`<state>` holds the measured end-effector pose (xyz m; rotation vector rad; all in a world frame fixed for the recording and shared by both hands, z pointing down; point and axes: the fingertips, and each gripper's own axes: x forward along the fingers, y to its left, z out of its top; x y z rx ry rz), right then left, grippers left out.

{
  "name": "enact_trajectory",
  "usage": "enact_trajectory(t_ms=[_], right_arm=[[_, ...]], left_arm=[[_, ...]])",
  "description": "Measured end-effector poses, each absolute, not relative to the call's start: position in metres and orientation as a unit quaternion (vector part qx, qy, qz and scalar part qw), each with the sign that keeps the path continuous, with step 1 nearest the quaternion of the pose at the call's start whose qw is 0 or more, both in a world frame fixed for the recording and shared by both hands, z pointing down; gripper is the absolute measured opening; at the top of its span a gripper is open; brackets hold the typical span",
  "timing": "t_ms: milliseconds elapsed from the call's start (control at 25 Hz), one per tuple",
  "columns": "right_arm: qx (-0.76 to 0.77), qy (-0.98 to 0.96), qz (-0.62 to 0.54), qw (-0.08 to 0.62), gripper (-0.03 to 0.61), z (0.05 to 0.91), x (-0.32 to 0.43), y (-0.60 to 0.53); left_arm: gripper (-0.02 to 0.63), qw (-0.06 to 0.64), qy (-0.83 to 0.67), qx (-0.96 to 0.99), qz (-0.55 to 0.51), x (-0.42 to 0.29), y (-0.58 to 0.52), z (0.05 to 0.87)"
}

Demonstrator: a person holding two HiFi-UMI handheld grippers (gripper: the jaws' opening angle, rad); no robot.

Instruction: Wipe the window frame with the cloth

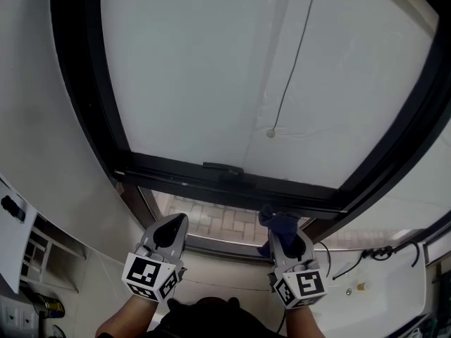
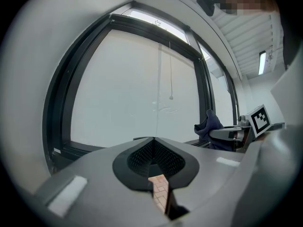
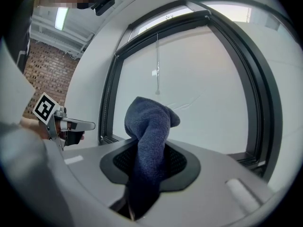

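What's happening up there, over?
Left gripper shut, empty. Right gripper shut on blue cloth. Cloth up near window frame, bottom rail, contact unclear. Nothing in the way.

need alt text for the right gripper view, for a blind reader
The right claw is shut on a dark blue cloth that bunches up above its jaws, facing a black window frame around a white pane with a thin hanging cord. The left claw shows at the left.

No words, numbers or brands could be read; only coded square markers (image 1: pixel 145 271) stood on the left gripper (image 1: pixel 171 225) and right gripper (image 1: pixel 282 234).
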<state>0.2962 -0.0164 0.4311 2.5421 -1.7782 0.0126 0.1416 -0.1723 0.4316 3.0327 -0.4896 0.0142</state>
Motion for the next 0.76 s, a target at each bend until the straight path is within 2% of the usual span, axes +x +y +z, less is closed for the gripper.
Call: enact_trajectory(t_ms=[760], right_arm=[[0.821, -0.571, 0.006, 0.021, 0.115, 0.434, 0.307, -0.02]], left_arm=[[-0.006, 0.037, -0.151, 0.988, 0.012, 0.152, -0.173, 0.431]])
